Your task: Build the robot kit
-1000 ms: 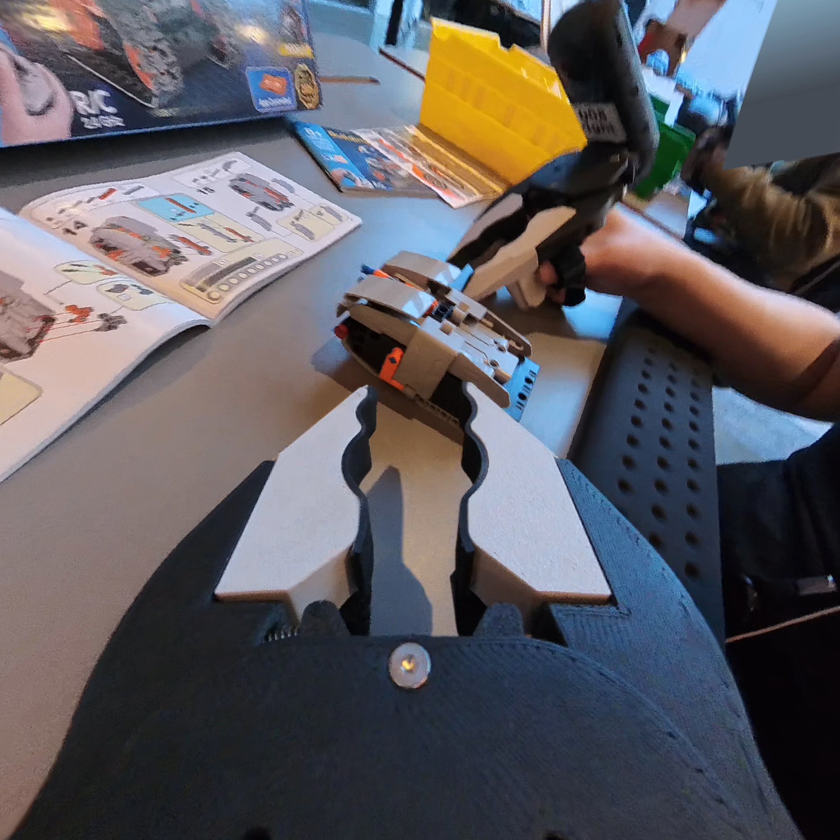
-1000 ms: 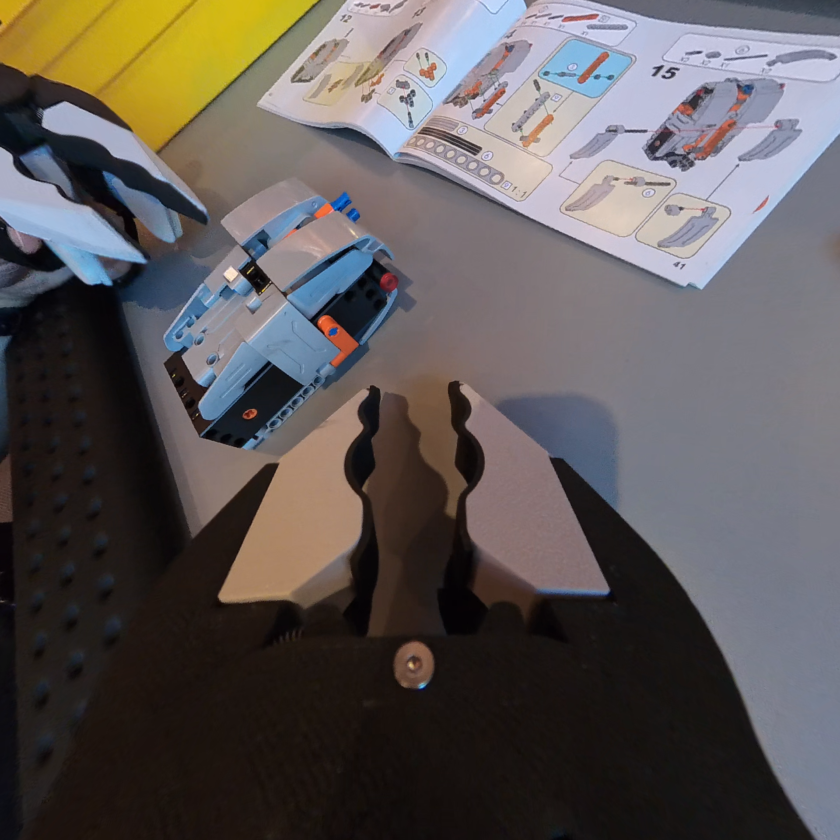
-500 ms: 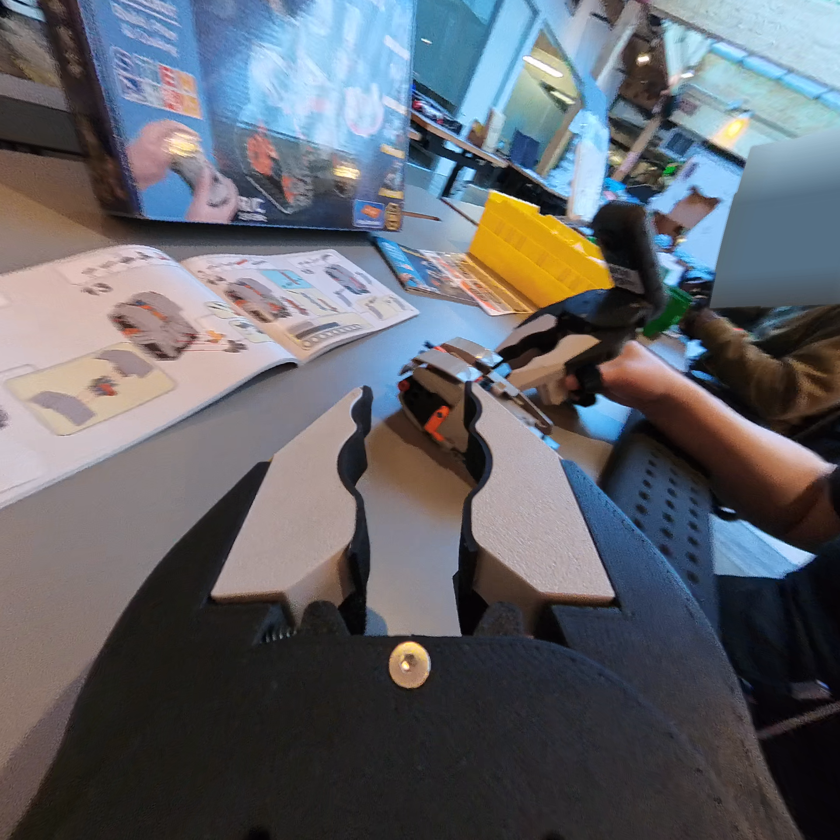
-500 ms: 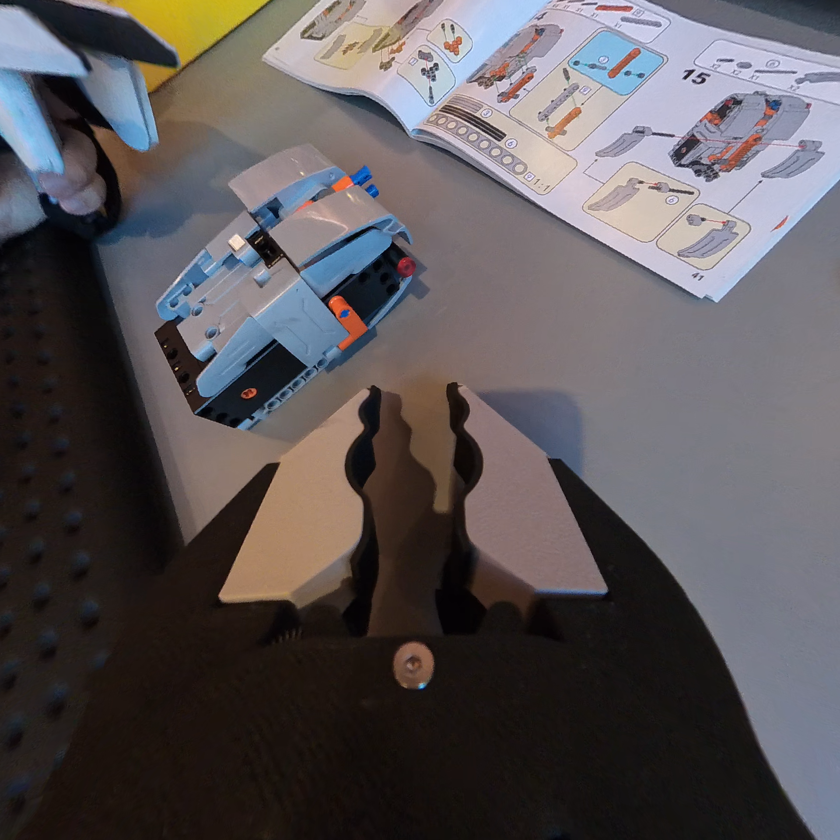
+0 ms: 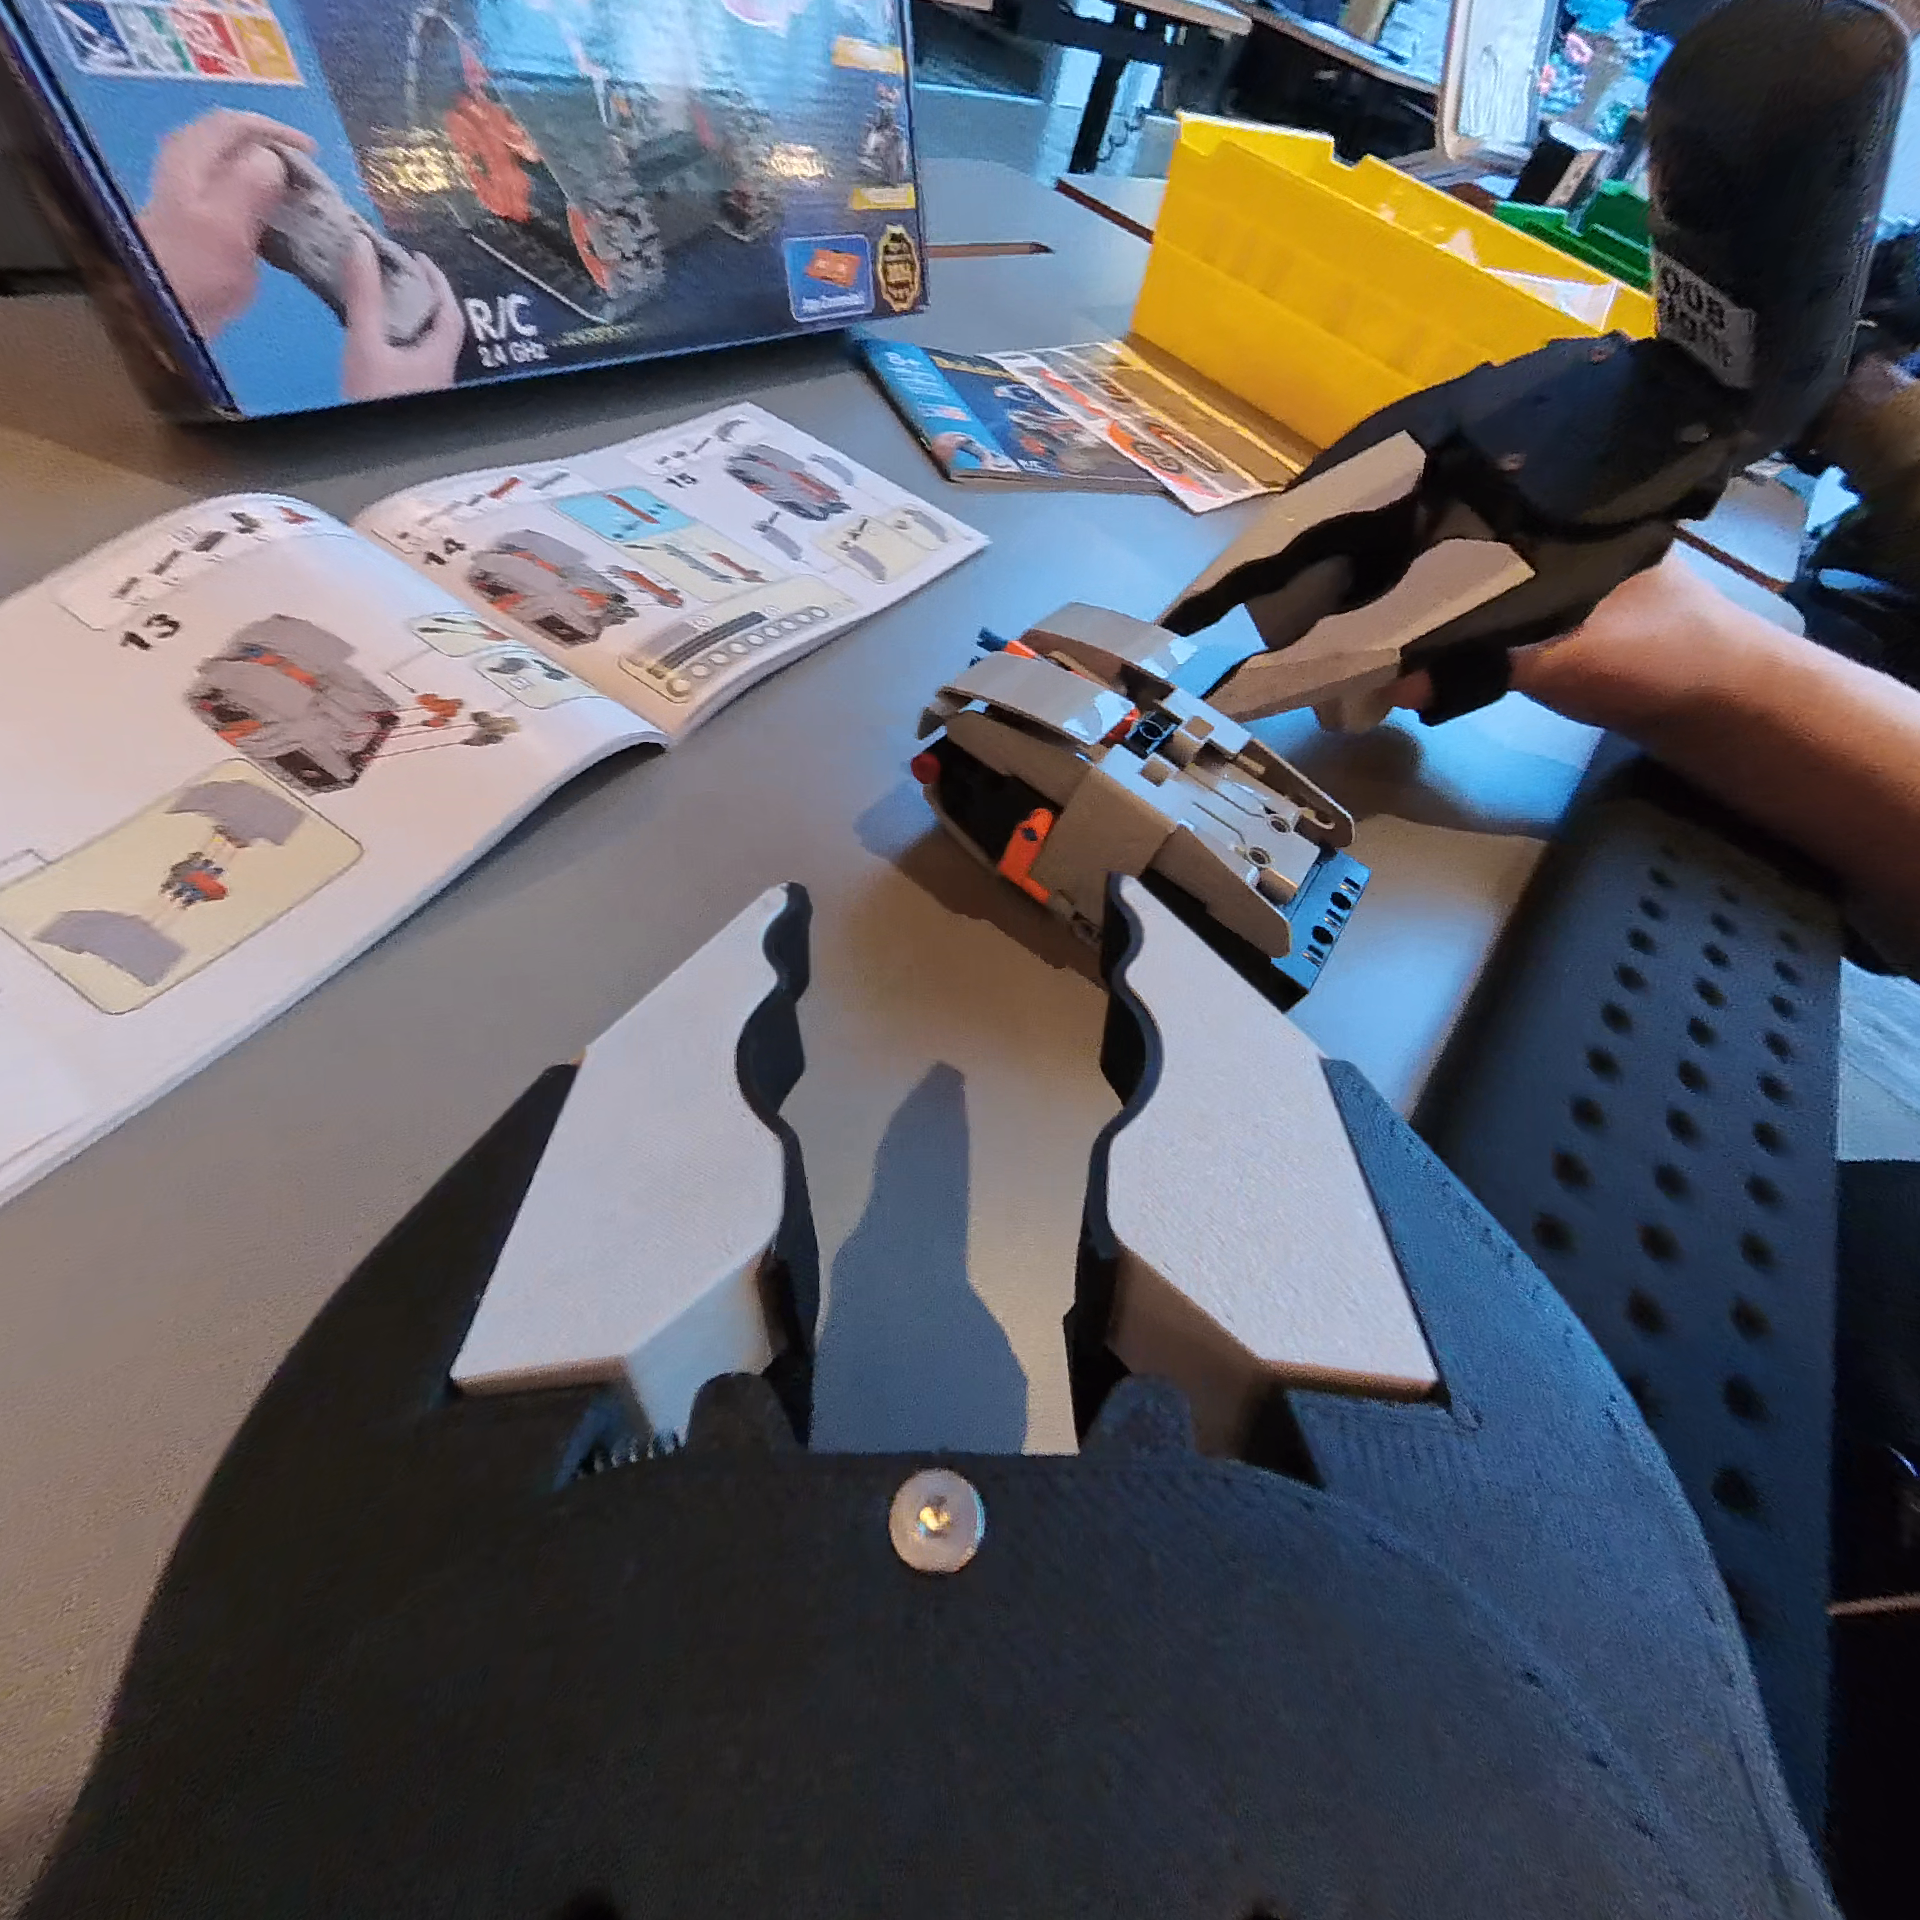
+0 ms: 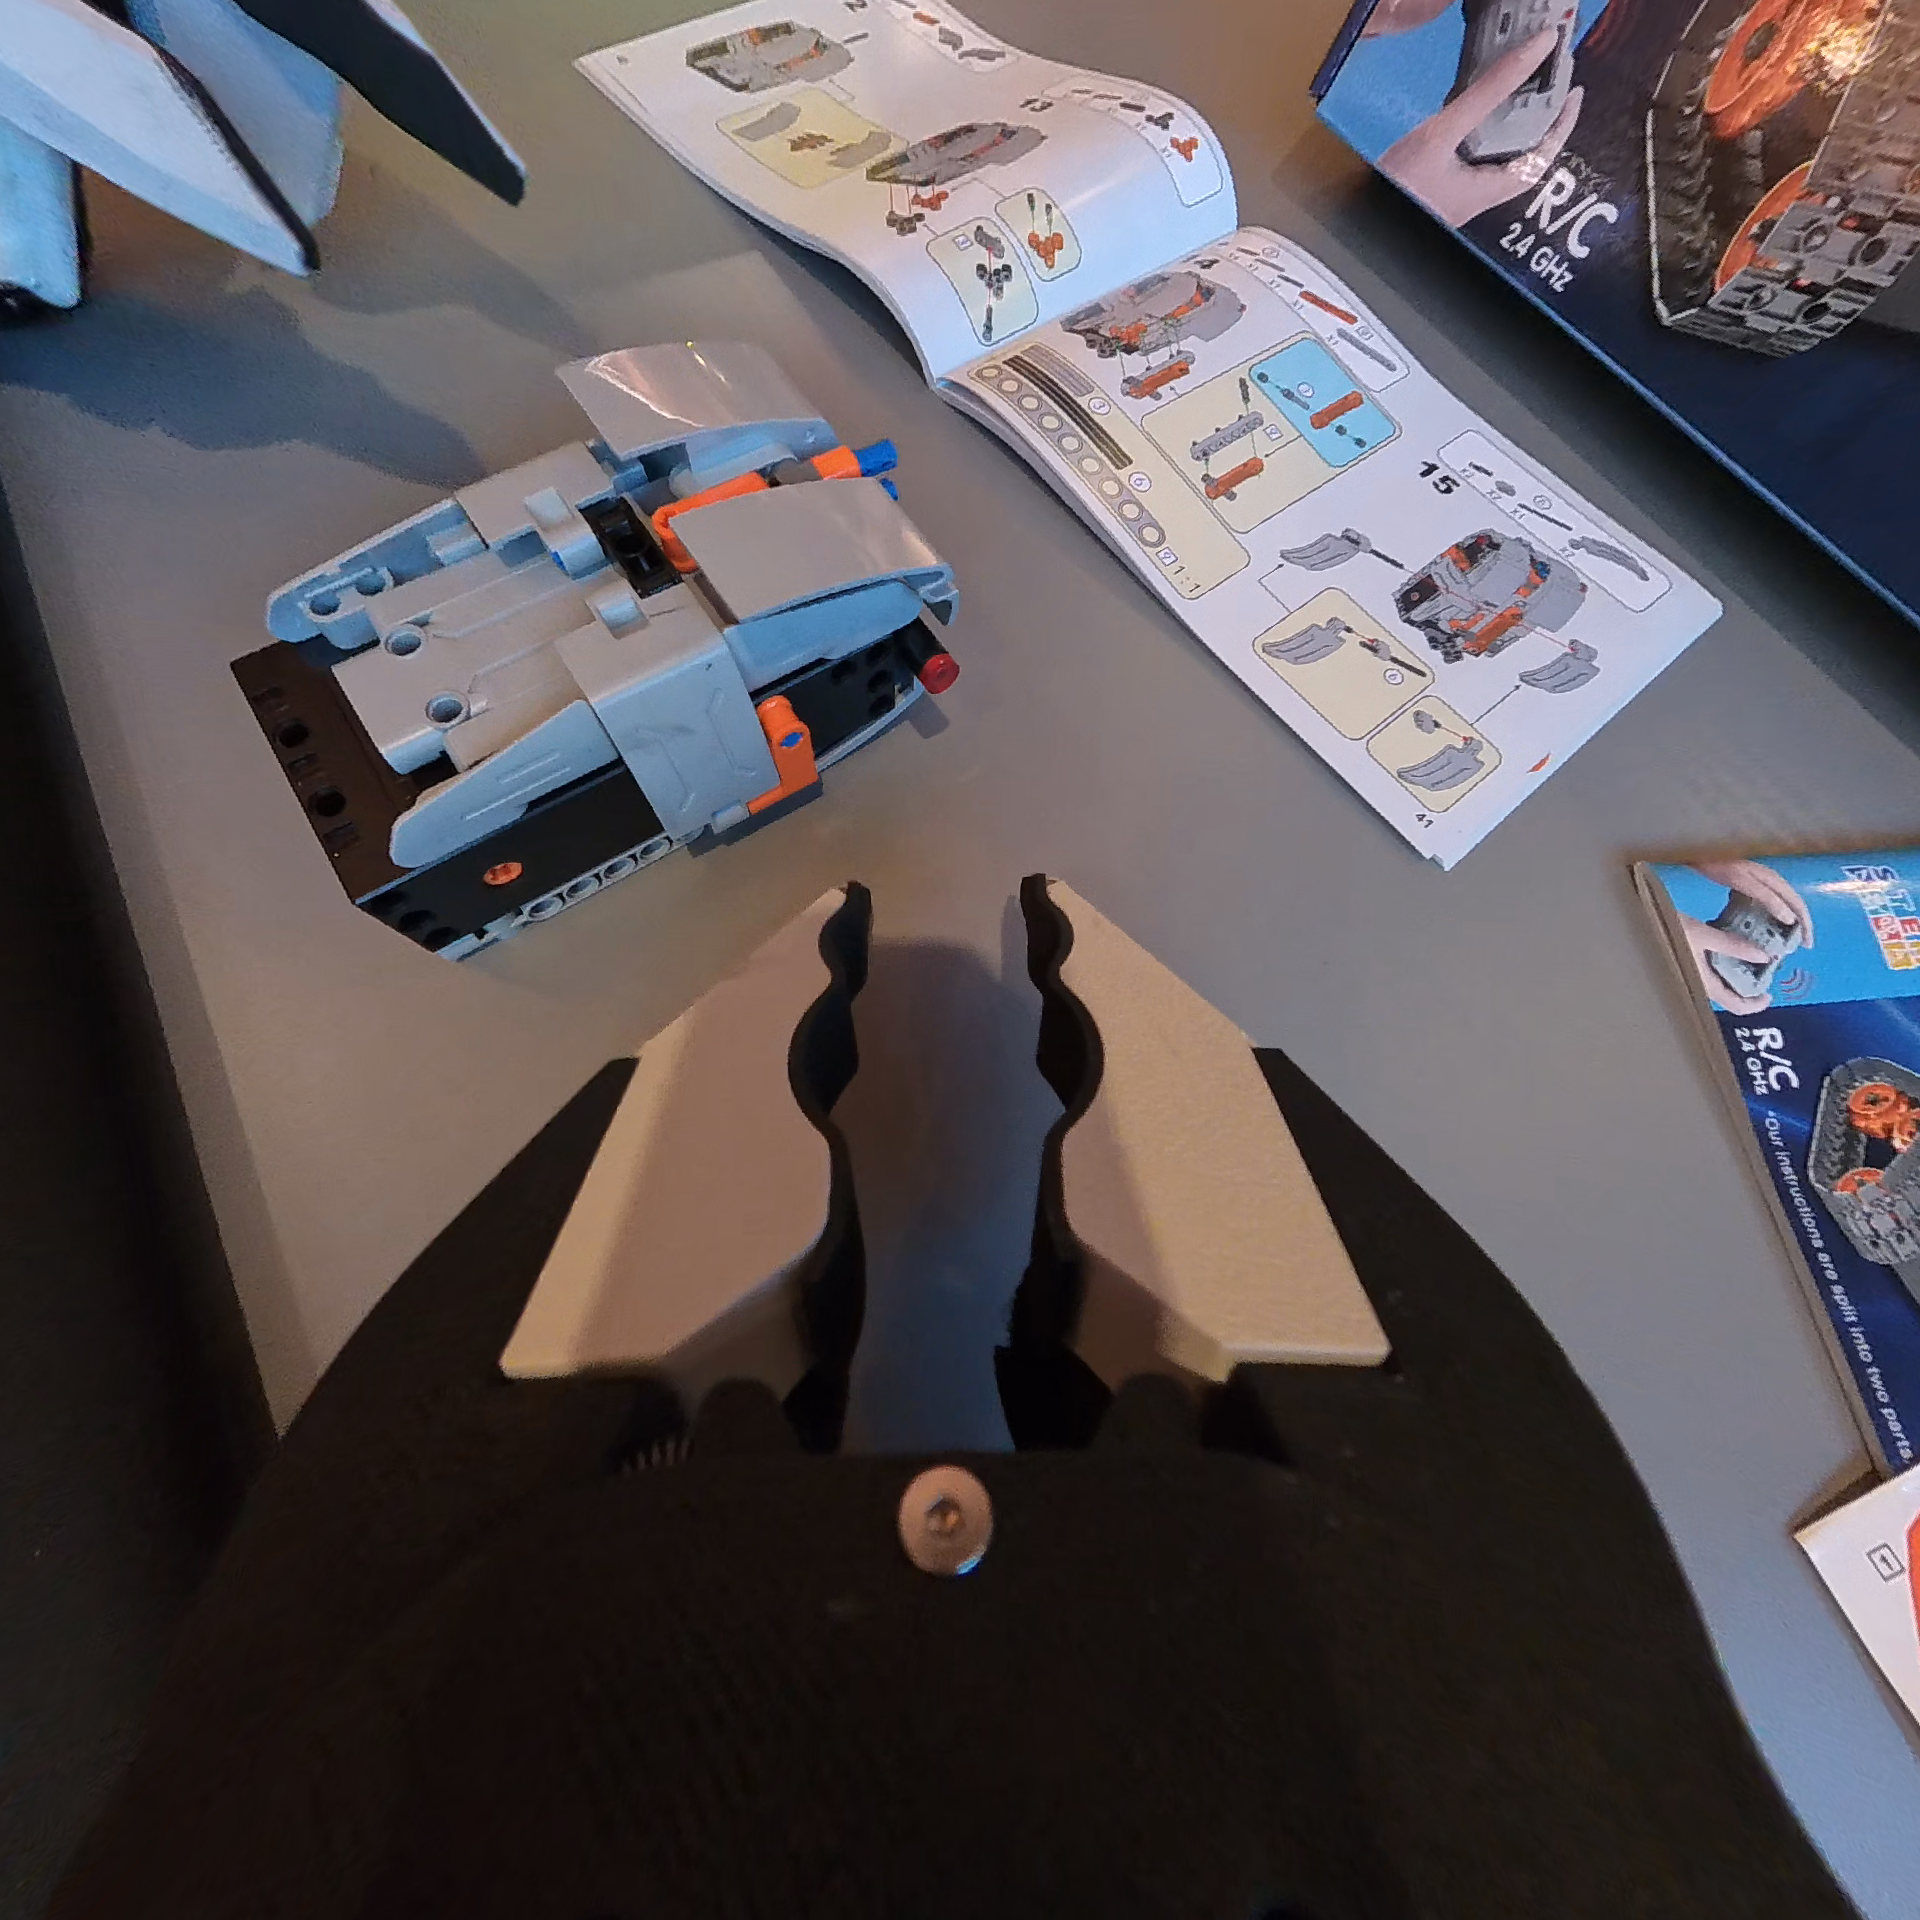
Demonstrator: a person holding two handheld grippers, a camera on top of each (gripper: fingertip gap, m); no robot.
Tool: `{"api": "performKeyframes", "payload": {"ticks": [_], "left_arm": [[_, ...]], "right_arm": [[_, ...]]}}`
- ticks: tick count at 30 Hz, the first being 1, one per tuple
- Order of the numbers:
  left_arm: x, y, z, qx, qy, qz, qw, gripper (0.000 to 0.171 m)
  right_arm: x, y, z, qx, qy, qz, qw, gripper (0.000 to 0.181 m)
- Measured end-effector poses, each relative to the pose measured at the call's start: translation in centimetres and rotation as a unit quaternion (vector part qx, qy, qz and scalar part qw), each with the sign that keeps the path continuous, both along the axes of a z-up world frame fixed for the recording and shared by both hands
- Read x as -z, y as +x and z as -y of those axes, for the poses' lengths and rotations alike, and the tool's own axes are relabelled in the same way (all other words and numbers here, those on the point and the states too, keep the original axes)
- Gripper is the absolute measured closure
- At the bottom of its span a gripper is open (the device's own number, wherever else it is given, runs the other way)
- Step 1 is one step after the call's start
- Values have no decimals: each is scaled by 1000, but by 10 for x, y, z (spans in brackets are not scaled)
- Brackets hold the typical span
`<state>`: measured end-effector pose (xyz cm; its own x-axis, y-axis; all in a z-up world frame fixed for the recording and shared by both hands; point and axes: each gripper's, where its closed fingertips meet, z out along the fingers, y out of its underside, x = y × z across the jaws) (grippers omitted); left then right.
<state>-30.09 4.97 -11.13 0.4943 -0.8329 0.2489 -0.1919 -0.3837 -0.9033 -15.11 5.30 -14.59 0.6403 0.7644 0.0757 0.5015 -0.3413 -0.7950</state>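
Observation:
A grey, black and orange brick-built vehicle body (image 5: pixel 1132 800) lies on the grey table (image 5: pixel 312 1195); it also shows in the right wrist view (image 6: pixel 613 644). My left gripper (image 5: pixel 956 904) is open wide and empty, just short of the model's near side, its right fingertip (image 5: pixel 1127 914) overlapping it in view. My right gripper (image 6: pixel 945 894) is open and empty over bare table, right of the model. It shows in the left wrist view (image 5: pixel 1226 649), at the model's far side. The left gripper shows in the right wrist view (image 6: pixel 405 223), top left.
An open instruction booklet (image 5: pixel 468 644) (image 6: pixel 1247 447) lies left of the model. A blue toy box (image 5: pixel 499 177), a leaflet (image 5: pixel 1049 416) and a yellow bin (image 5: pixel 1340 281) stand behind. A black perforated surface (image 5: pixel 1683 1091) borders the table. A person's forearm (image 5: pixel 1714 707) holds the right gripper.
My left jaws have opened wider, still with nothing between them. My right gripper has drawn back and up from the model, jaws unchanged. The model has stayed in place.

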Motion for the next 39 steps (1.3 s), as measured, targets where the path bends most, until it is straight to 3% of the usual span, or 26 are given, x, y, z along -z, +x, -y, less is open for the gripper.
{"api": "performKeyframes", "payload": {"ticks": [13,15,17,19,21,23,28,39], "left_arm": [[10,6,6,23,-5,-33,999,123],[8,7,3,15,-6,-27,1000,119],[-5,14,-3,8,-27,29,999,110],[-17,22,-10,5,-76,90,993,105],[-21,31,-18,2,-112,115,987,104],[-13,41,-22,-2,-123,95,988,100],[13,48,-26,-13,-130,10,991,98],[16,51,-19,7,-162,43,986,107]], "right_arm": [[8,-2,3,-14,3,36,999,155],[0,-8,1,-9,-3,-7,1000,155],[-21,-21,-3,-4,-20,-111,994,155],[-41,-32,-11,9,-68,-225,972,147],[-39,-37,-18,23,-111,-265,958,142],[-31,-45,-18,19,-143,-268,952,132],[-29,-48,-19,22,-144,-272,951,133],[-29,-49,-13,0,-116,-262,958,134]]}}
